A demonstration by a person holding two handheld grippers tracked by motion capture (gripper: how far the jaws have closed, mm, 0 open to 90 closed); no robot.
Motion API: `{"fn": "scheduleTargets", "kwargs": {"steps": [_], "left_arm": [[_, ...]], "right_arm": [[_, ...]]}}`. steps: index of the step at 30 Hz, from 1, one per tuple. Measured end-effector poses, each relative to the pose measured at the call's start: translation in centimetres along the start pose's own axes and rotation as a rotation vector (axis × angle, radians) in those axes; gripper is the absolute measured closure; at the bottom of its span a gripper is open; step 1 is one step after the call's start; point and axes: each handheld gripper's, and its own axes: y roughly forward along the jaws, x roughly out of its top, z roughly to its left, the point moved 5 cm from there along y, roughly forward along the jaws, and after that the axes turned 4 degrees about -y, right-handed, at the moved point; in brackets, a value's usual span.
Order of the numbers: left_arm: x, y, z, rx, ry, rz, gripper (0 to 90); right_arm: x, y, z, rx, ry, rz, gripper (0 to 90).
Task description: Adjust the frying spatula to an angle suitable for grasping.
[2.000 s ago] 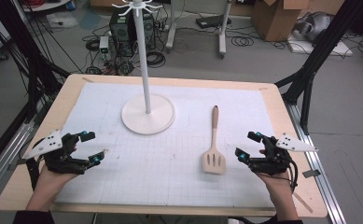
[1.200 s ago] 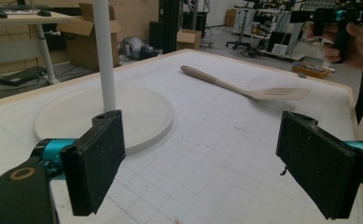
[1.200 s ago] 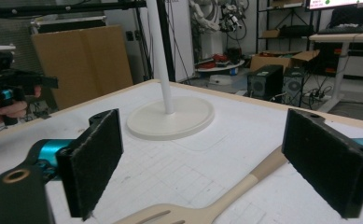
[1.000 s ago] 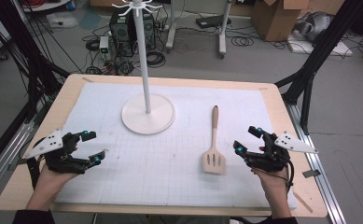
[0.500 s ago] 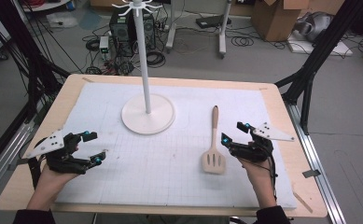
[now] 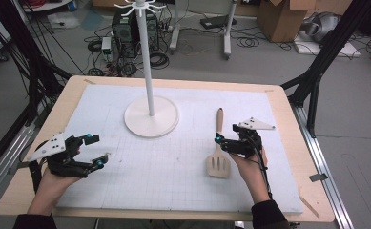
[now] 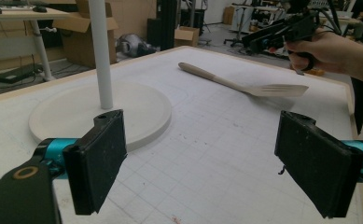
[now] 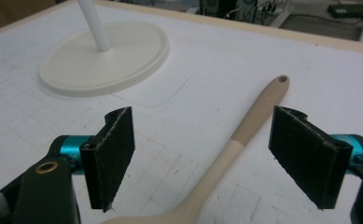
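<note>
A wooden slotted spatula [image 6: 219,145] lies flat on the white mat, right of centre, handle pointing away from me. My right gripper [image 6: 221,143] hovers open over the handle's lower part. In the right gripper view the handle [image 8: 244,130] runs up between the two spread jaws of the right gripper [image 8: 202,144], which do not touch it. My left gripper [image 6: 95,150] rests open at the near left with nothing in it. From the left gripper [image 7: 202,158] view, the spatula [image 7: 244,86] and the right gripper [image 7: 282,32] lie far off.
A white stand with a round base [image 6: 151,117], a tall pole [image 6: 145,57] and hooks on top [image 6: 138,5] sits at the mat's back centre. The mat [image 6: 173,162] covers a wooden table [image 6: 288,95]. Black frame legs flank the table.
My right gripper has moved left and away from me, from the table's right side to above the spatula handle. The left gripper and the spatula have stayed put.
</note>
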Motion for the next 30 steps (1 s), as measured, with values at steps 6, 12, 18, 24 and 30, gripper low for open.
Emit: {"fn": "scheduleTargets", "kwargs": {"steps": [6,12,18,24,30], "left_arm": [[0.0,0.0,0.0,0.001,-0.003,-0.001,17.2],[-0.1,0.0,0.1,0.001,-0.002,0.003,17.4],[-0.1,0.0,0.0,0.000,-0.005,0.004,17.8],[-0.1,0.0,0.1,0.003,-0.001,0.004,18.0],[-0.1,0.1,0.0,-0.001,-0.001,0.007,18.4]], "right_arm": [[-0.5,2.0,0.0,-0.039,0.014,0.078,34.4],[-1.0,3.3,-0.4,-0.086,0.040,0.186,42.1],[-1.6,4.4,-0.4,-0.117,0.060,0.279,49.9],[-2.4,4.8,-0.3,-0.124,0.087,0.355,54.9],[-2.9,5.1,0.0,-0.121,0.084,0.414,56.2]]}}
